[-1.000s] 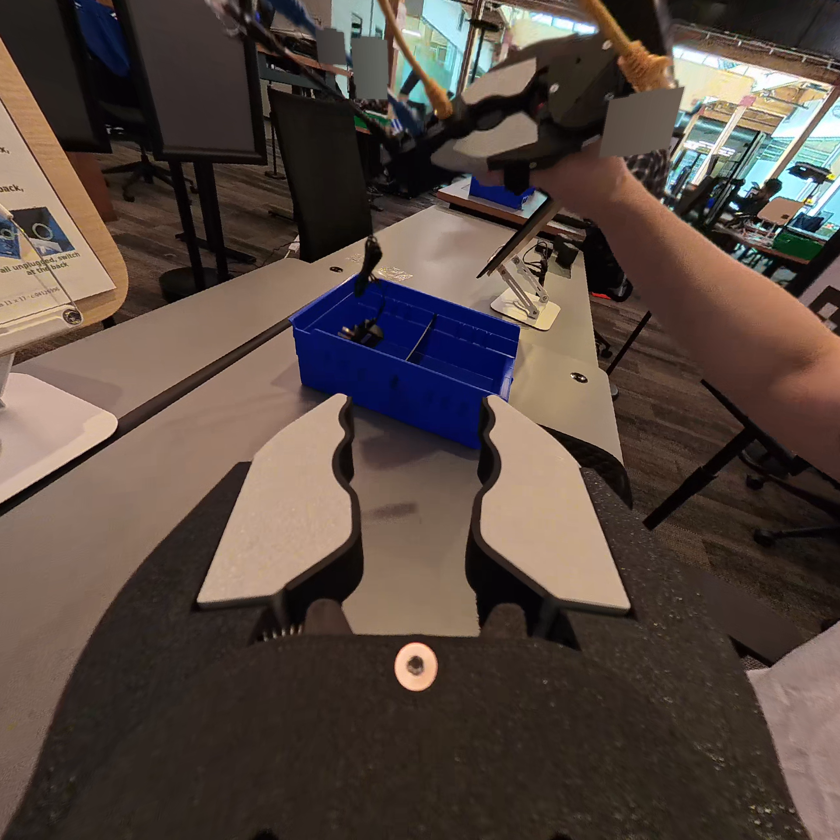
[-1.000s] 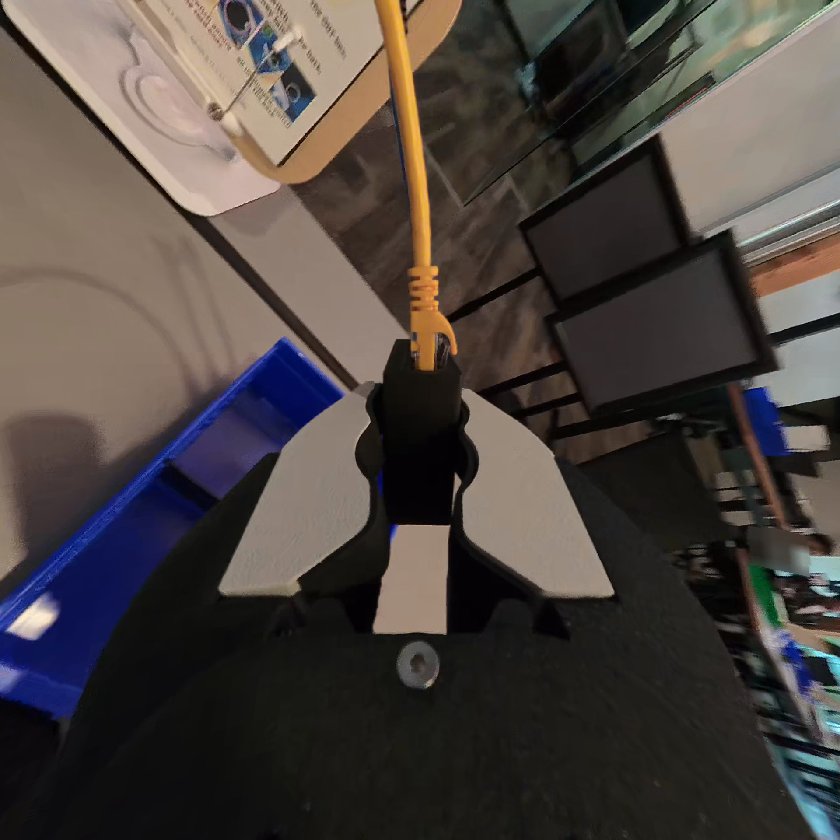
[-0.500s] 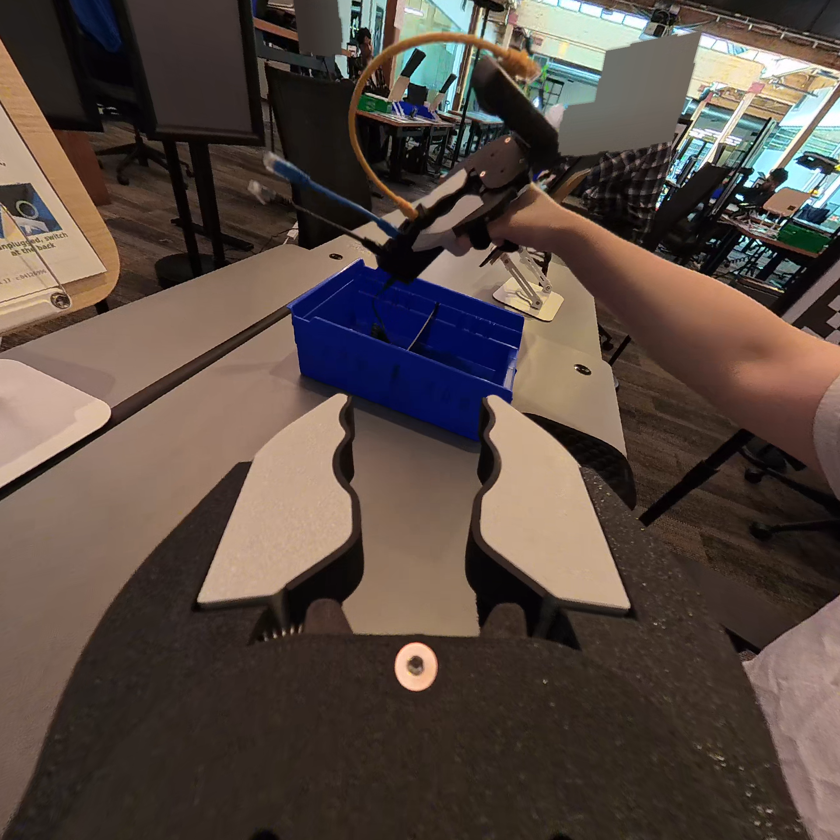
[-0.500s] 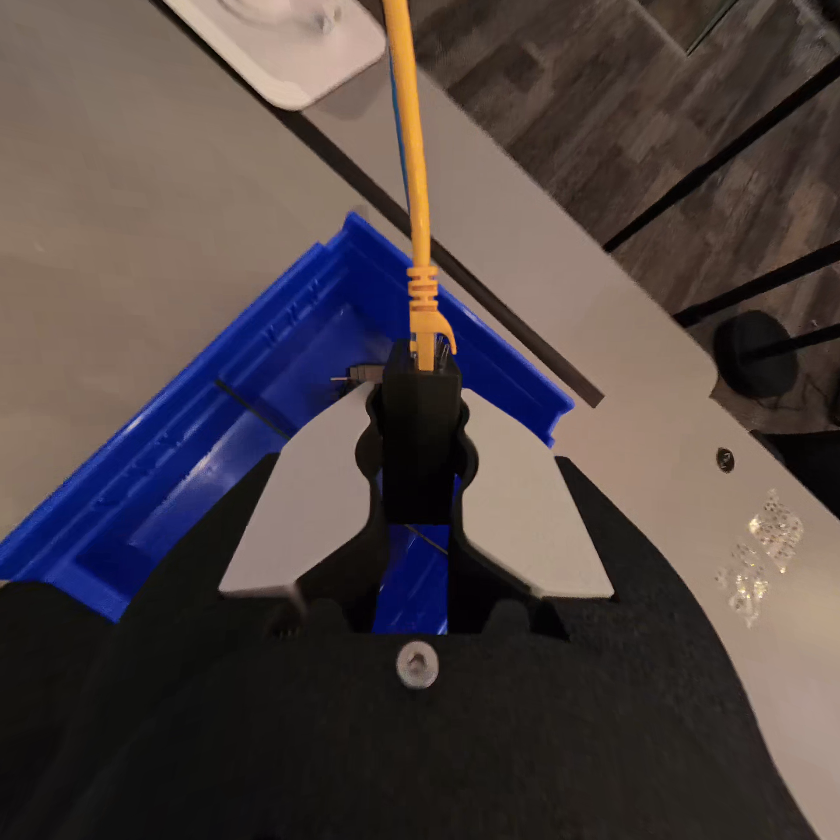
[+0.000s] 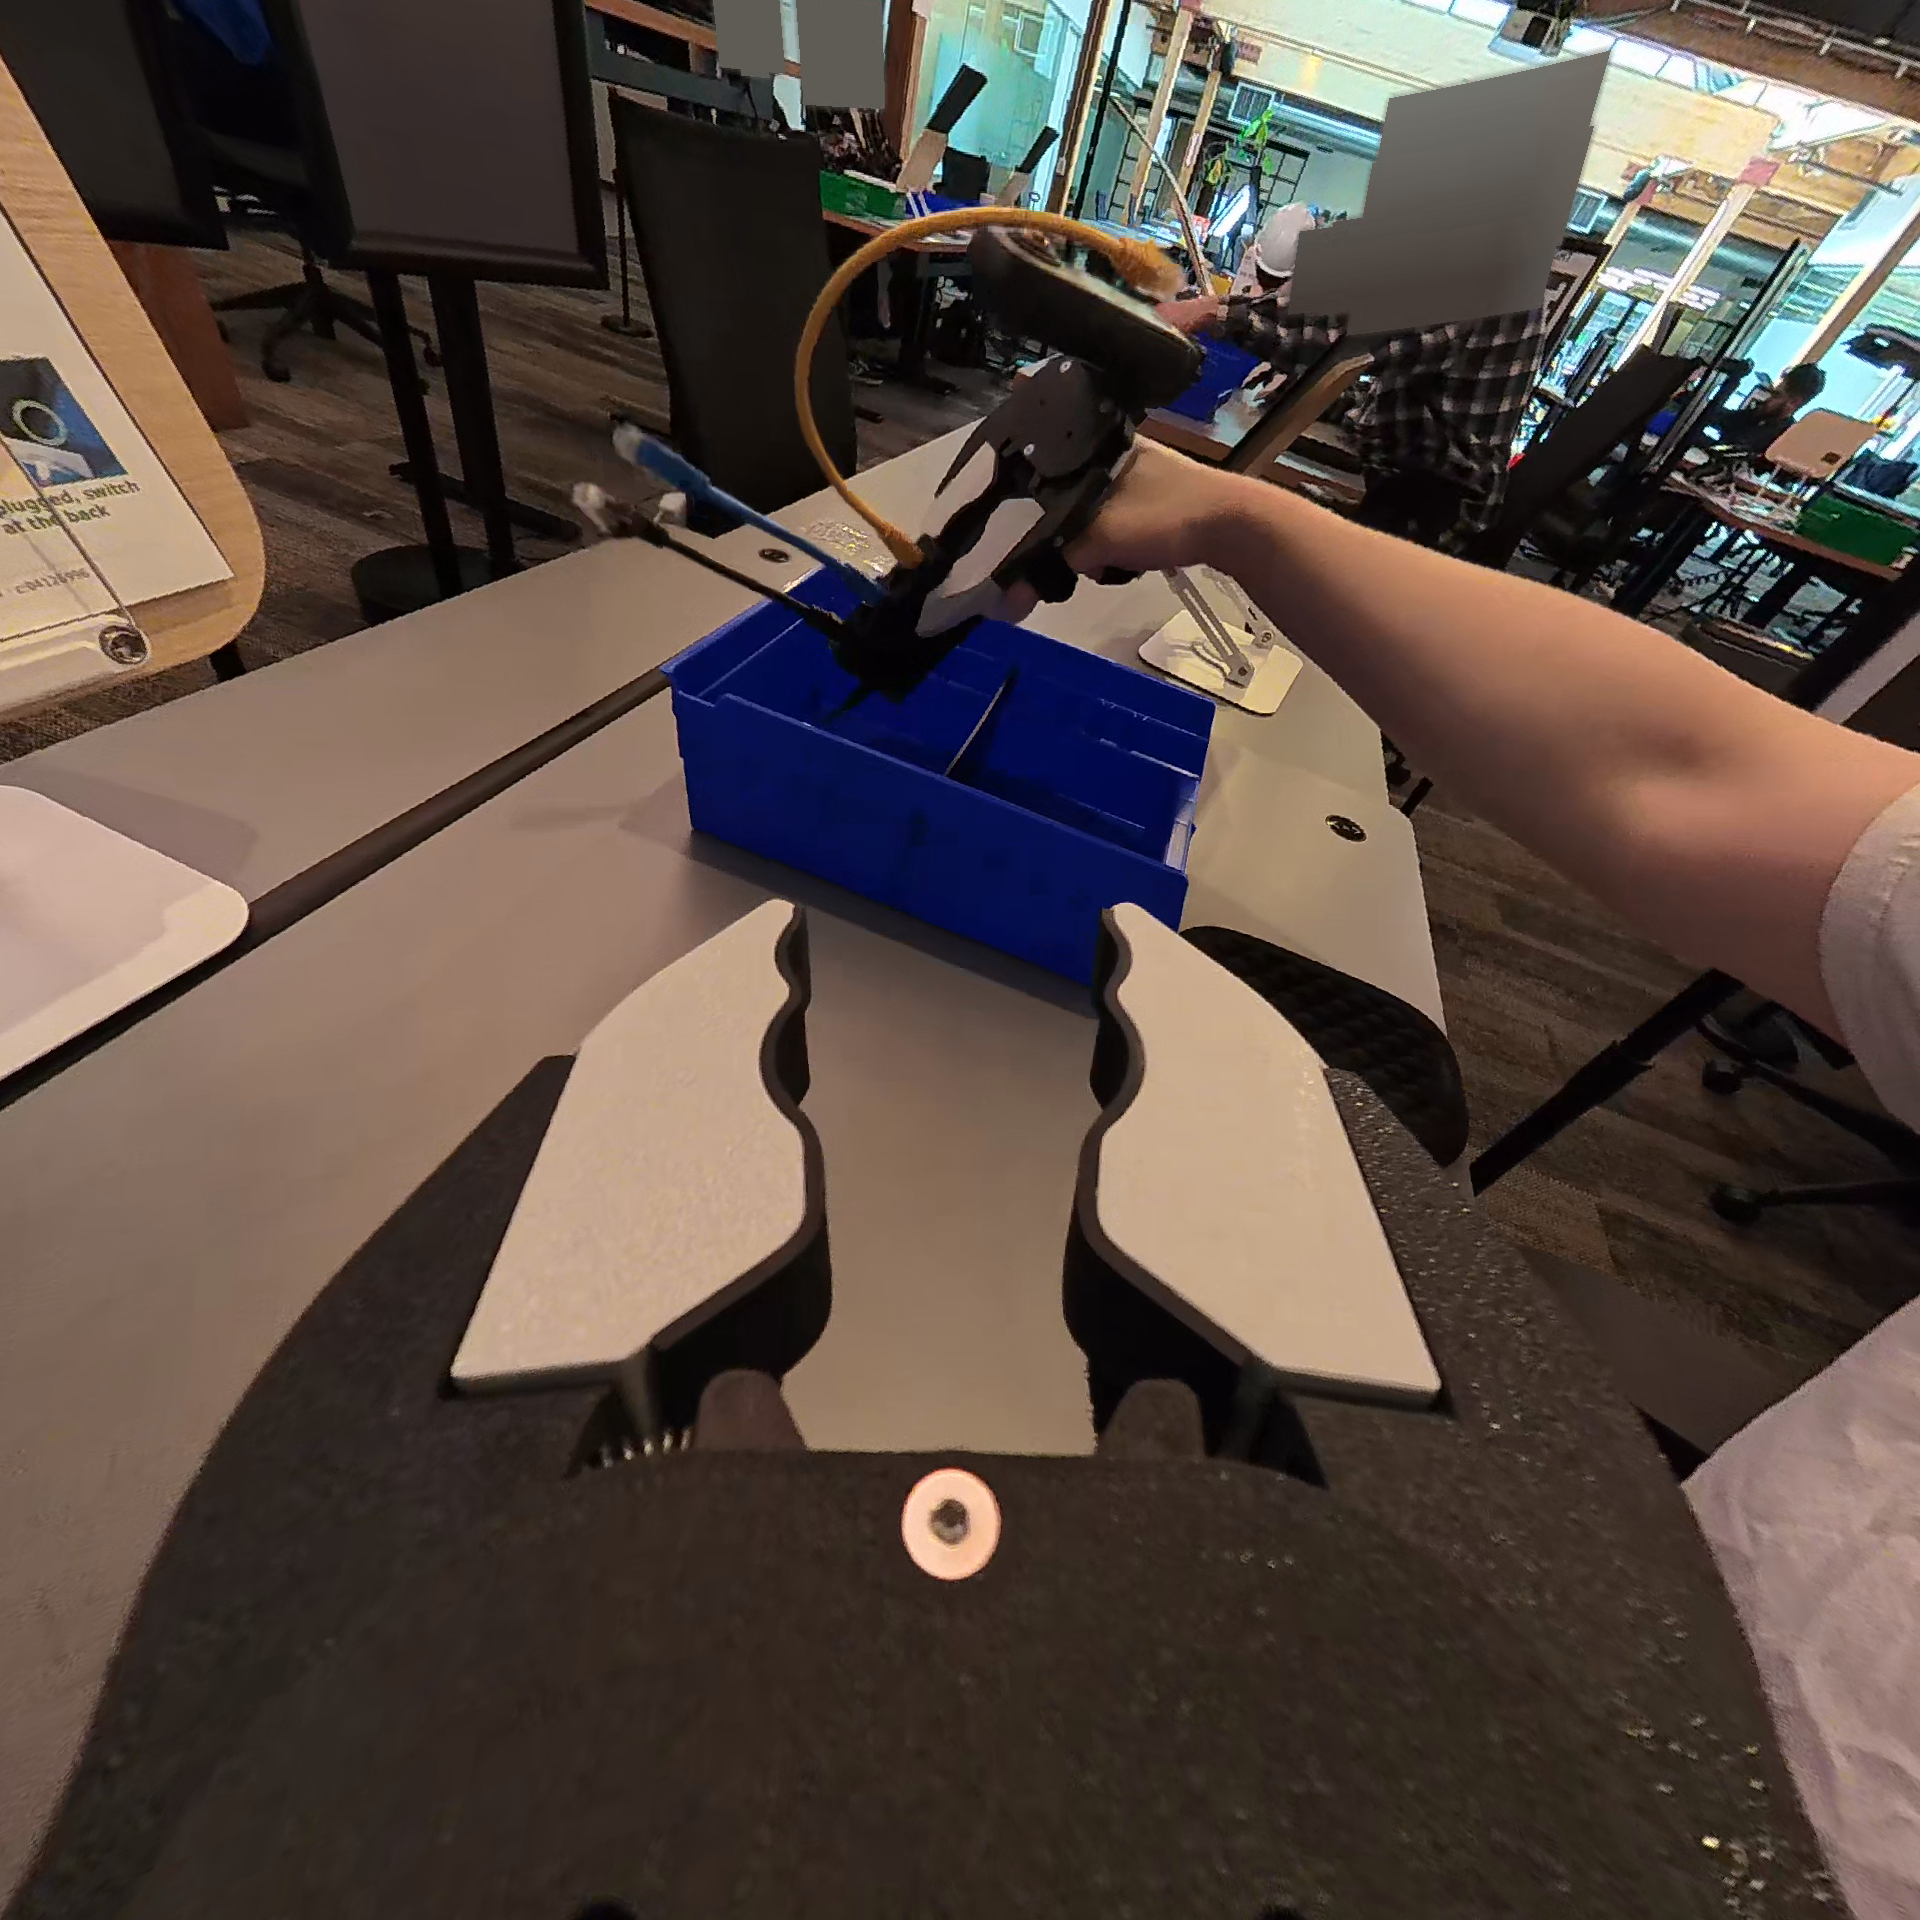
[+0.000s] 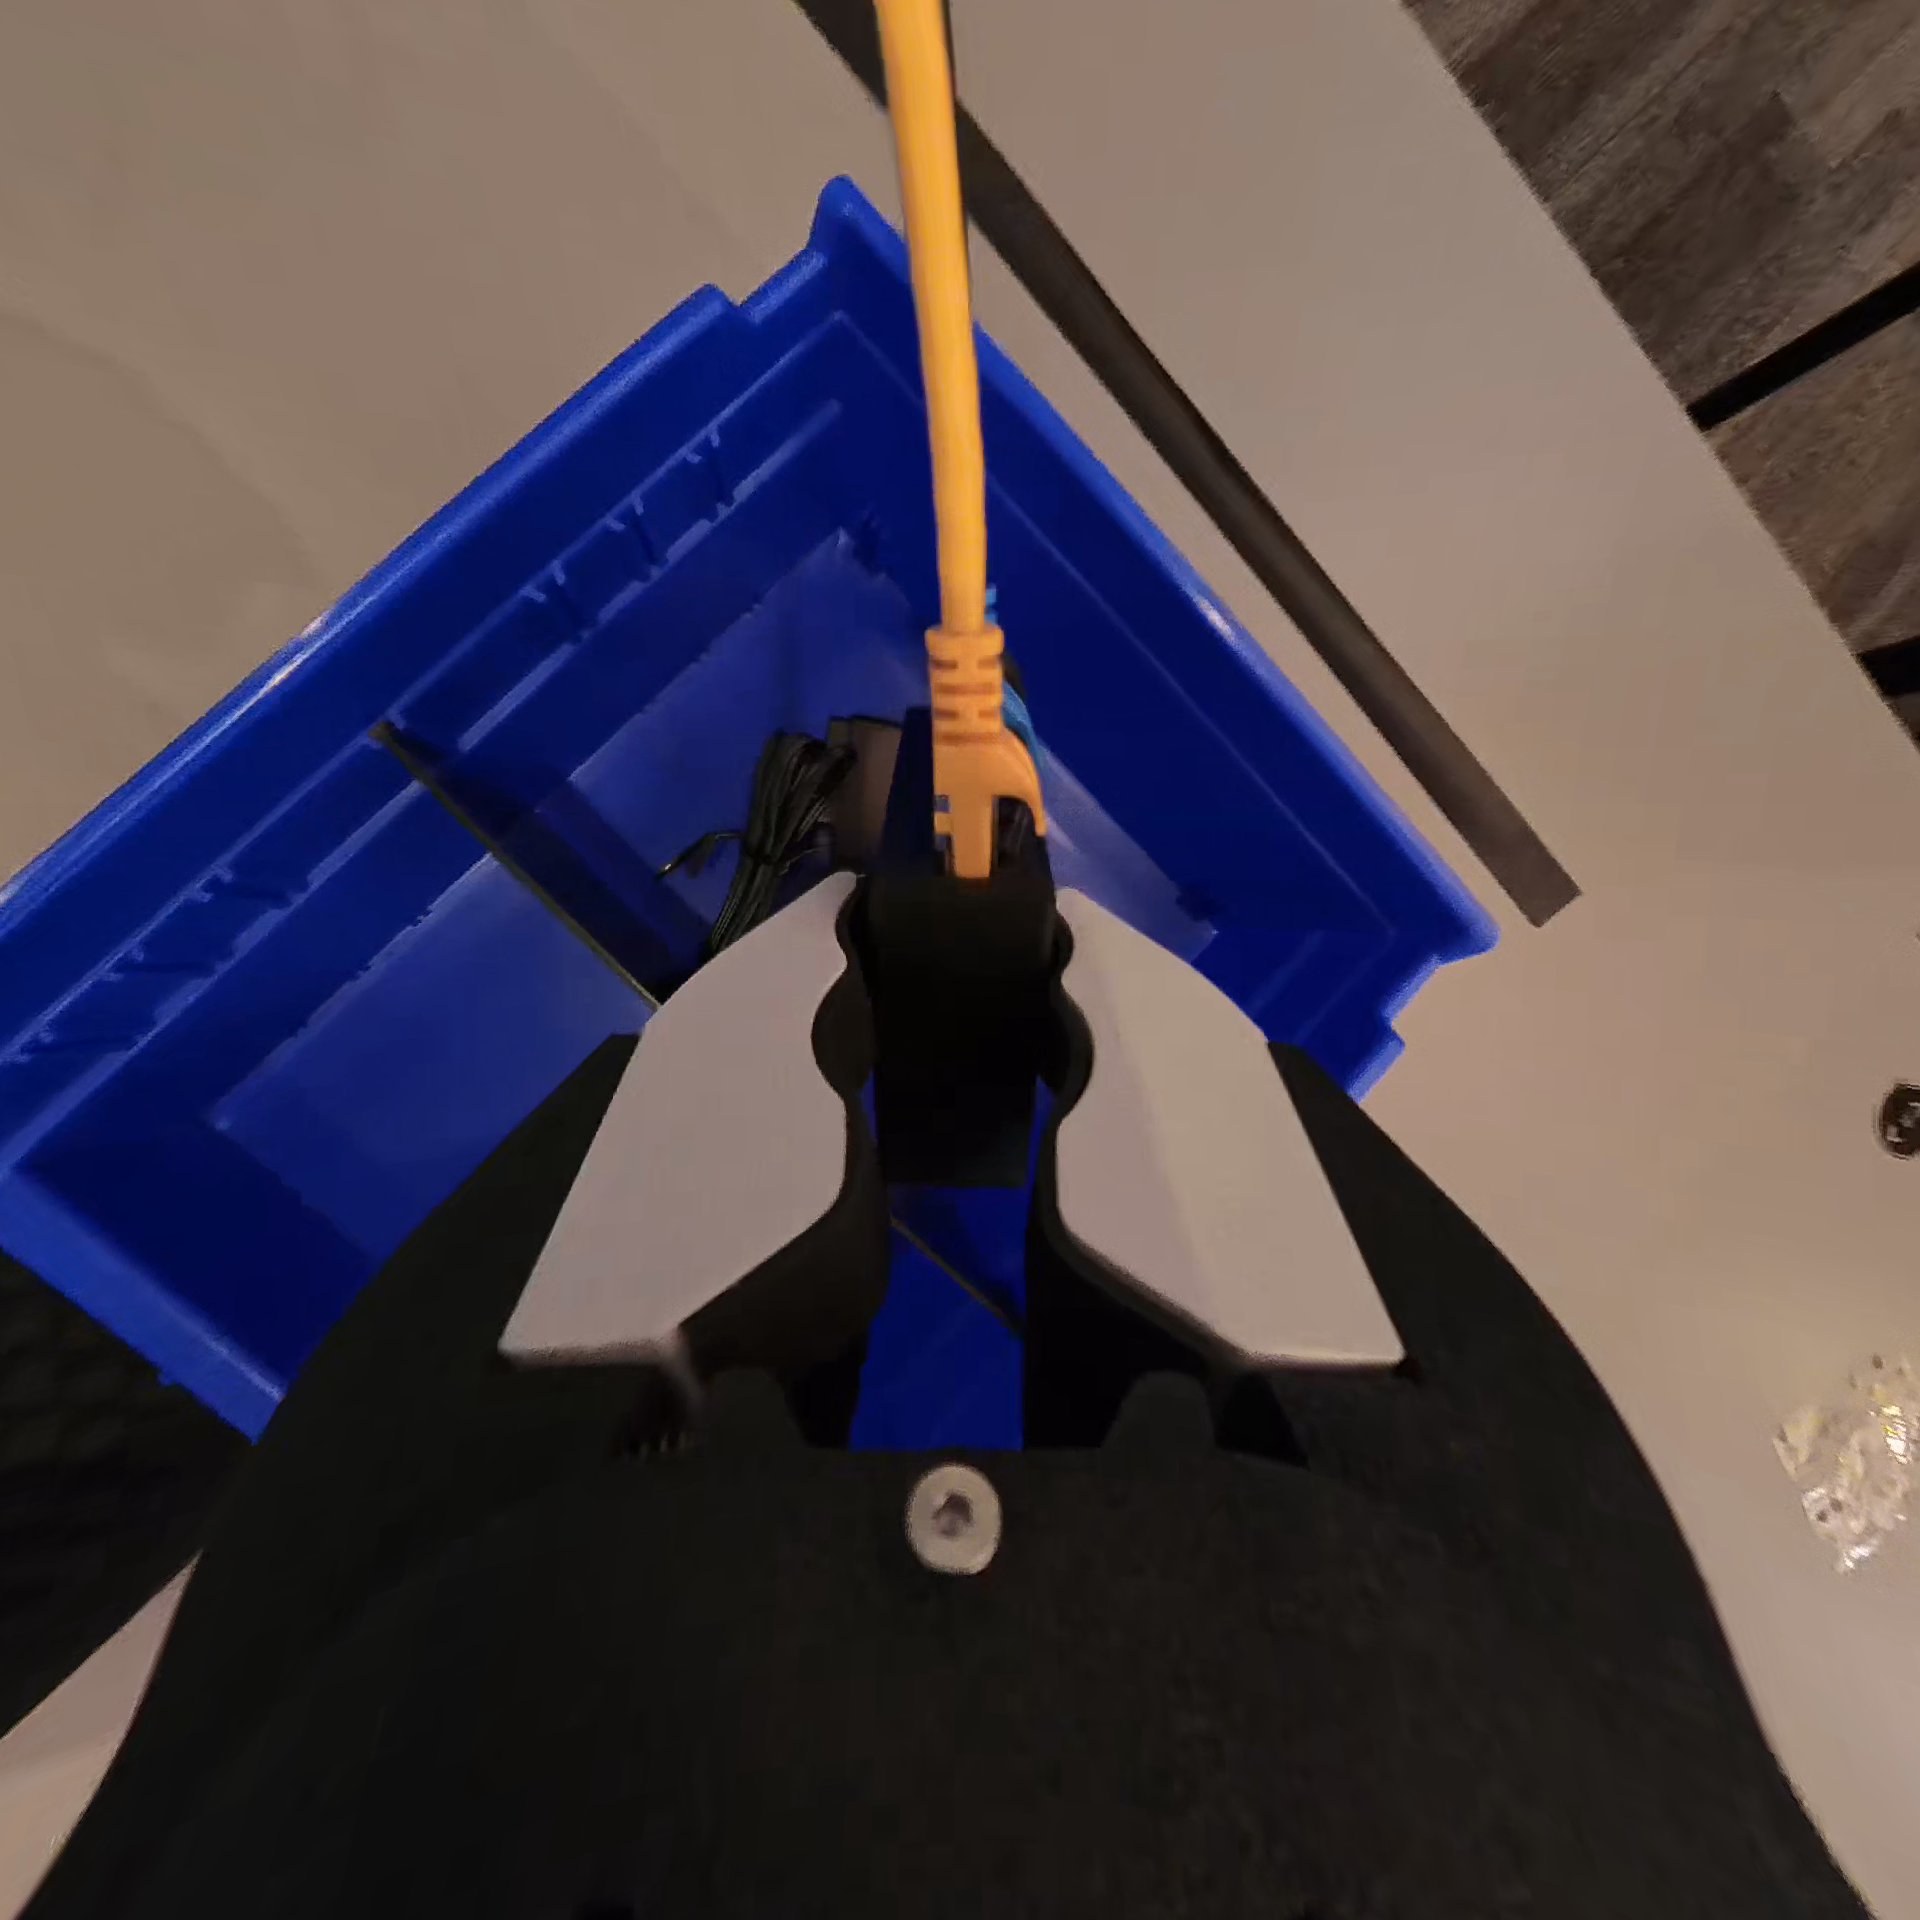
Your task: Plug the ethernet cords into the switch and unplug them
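The black switch point(image 6: 961, 997), orange cord point(image 6: 951, 416) plugged in, is clamped lengthwise in the right gripper point(image 6: 956, 935) directly above the blue bin point(image 6: 312, 790), while the left gripper point(image 5: 951, 997) is held wide and empty nearby.

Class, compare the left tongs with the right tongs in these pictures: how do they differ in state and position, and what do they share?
The left tongs stand wide open with nothing between them; the right tongs are clamped on a black switch with a yellow cord plugged in. The left tongs hover over bare grey table short of the blue bin; the right tongs reach down into it. Both have grey fingers with wavy black pads.
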`<state>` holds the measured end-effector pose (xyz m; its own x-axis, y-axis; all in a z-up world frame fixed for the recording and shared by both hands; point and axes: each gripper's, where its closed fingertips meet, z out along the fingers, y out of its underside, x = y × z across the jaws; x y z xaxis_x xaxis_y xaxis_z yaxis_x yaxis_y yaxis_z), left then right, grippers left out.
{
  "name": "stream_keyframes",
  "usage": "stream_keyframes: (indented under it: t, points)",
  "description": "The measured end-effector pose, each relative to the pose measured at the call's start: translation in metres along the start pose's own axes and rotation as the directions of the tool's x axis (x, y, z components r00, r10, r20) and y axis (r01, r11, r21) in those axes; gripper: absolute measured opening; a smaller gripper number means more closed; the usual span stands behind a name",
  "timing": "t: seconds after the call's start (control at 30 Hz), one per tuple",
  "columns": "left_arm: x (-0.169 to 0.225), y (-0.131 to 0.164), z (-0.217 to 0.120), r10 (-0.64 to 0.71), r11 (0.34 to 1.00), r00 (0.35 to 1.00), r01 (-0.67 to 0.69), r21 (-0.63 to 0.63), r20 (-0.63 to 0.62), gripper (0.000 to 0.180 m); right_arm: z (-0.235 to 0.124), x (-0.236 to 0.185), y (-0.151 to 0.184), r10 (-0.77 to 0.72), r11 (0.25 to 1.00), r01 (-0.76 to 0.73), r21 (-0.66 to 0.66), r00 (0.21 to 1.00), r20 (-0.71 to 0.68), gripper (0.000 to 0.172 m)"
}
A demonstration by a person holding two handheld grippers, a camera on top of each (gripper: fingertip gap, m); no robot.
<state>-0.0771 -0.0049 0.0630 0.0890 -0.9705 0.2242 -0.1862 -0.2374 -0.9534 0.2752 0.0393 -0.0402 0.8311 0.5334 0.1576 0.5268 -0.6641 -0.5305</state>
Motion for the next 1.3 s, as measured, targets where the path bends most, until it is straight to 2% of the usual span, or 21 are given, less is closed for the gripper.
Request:
stream_keyframes:
  t: [0.2,0.43,0.53,0.87,1.0,1.1,1.3]
  points:
    - [0.001,0.001,0.000,0.008,1.000,1.000,-0.008,-0.007,0.002,0.052,0.012,-0.013,0.006,0.064,0.998,-0.060,-0.030,0.983,0.174,0.028]
    - [0.004,0.005,0.004,0.017,1.000,1.000,-0.017,-0.026,0.000,0.052,0.021,-0.024,0.008,0.255,0.962,-0.274,-0.004,0.887,0.386,0.028]
    - [0.004,0.009,0.008,0.015,0.999,1.000,-0.015,-0.038,-0.005,0.052,0.024,-0.025,0.012,0.279,0.953,-0.303,-0.005,0.868,0.410,0.028]
    - [0.005,0.014,0.013,0.009,0.998,1.000,-0.010,-0.056,-0.014,0.051,0.020,-0.008,0.012,0.262,0.956,-0.291,0.035,0.902,0.343,0.029]
    - [0.006,0.013,0.013,0.011,0.998,1.000,-0.012,-0.054,-0.016,0.051,0.012,0.014,0.009,0.278,0.941,-0.316,0.126,0.927,0.252,0.035]
    - [0.007,0.014,0.014,0.012,0.998,1.000,-0.013,-0.058,-0.018,0.052,0.002,0.030,0.011,0.301,0.925,-0.332,0.183,0.937,0.179,0.034]
    - [0.009,0.014,0.013,0.016,0.998,1.000,-0.018,-0.058,-0.021,0.051,-0.006,0.055,0.033,0.362,0.919,-0.362,0.155,0.932,0.029,0.033]
